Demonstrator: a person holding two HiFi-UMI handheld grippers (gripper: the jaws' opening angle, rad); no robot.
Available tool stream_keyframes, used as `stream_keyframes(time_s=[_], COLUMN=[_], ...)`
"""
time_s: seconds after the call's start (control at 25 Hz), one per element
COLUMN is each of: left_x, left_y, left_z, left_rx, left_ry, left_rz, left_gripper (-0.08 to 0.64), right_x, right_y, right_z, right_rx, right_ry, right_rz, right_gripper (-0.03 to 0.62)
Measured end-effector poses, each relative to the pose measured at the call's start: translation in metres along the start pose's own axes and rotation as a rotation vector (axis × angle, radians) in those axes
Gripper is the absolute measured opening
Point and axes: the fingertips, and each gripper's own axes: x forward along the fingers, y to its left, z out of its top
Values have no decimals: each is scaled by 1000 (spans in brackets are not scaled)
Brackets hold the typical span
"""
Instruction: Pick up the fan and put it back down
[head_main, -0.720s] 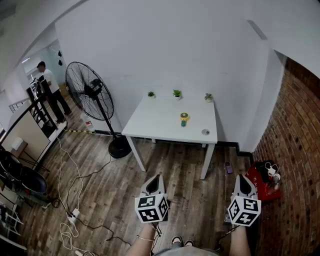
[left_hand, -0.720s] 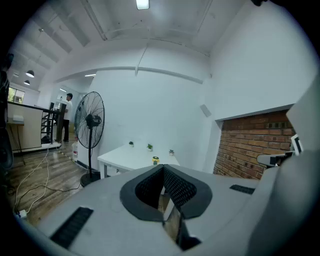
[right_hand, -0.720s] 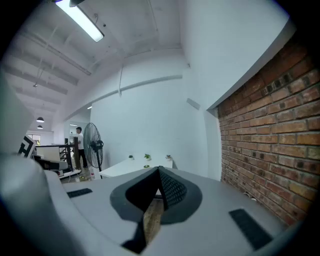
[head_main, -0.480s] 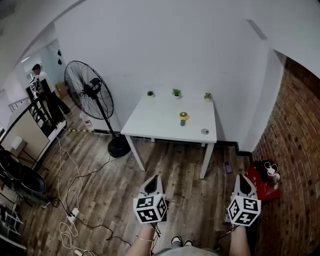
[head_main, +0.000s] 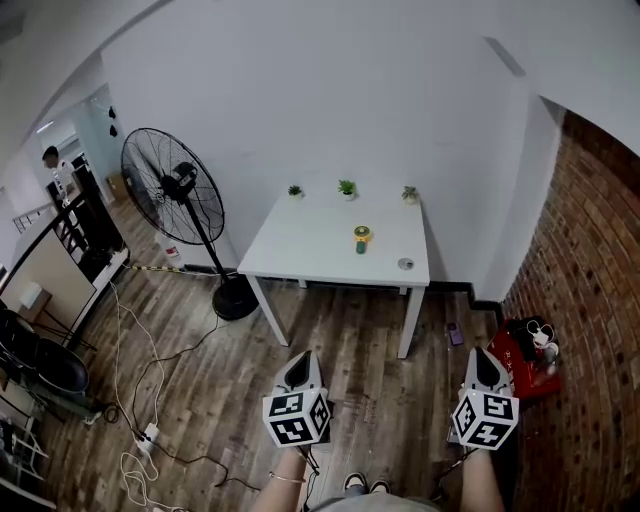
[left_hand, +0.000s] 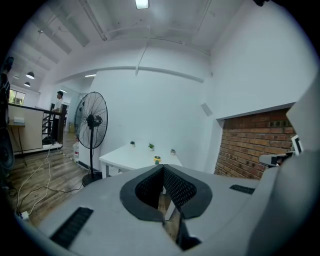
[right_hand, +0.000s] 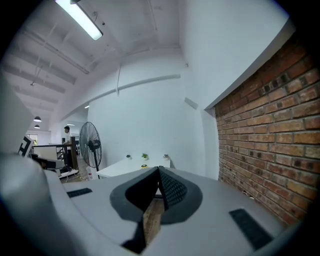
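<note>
A small yellow and green fan (head_main: 361, 238) stands upright on the white table (head_main: 310, 250) across the room, toward its right half. It also shows tiny in the left gripper view (left_hand: 157, 160) and the right gripper view (right_hand: 144, 166). My left gripper (head_main: 300, 360) and right gripper (head_main: 483, 356) hang low over the wooden floor, well short of the table. In both gripper views the jaws meet at their tips, left gripper (left_hand: 163, 167) and right gripper (right_hand: 159, 169), with nothing between them.
A tall black pedestal fan (head_main: 167, 186) stands left of the table. Three little potted plants (head_main: 346, 187) line the table's back edge, and a small round object (head_main: 405, 264) lies near its front right. A brick wall (head_main: 600, 300) and red bag (head_main: 522, 362) are at right; cables (head_main: 140, 390) cross the floor at left.
The view has drifted a little, so the table sits slightly higher and further left. The person at far left has moved further away. Both grippers stay shut and low.
</note>
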Motion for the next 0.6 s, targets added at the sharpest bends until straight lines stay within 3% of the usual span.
stream_keyframes(time_s=[0.12, 0.2, 0.6], left_x=[2, 4, 9], left_y=[-1, -1, 20], left_z=[4, 6, 10], left_rx=[5, 5, 4], left_ry=[-8, -11, -15], left_rz=[-9, -12, -5], left_gripper=[6, 6, 6], right_x=[0, 1, 9], right_y=[2, 4, 17], right_z=[5, 8, 11], right_rx=[3, 10, 24], right_ry=[-19, -27, -43], right_rz=[1, 9, 10], right_gripper=[3, 50, 149])
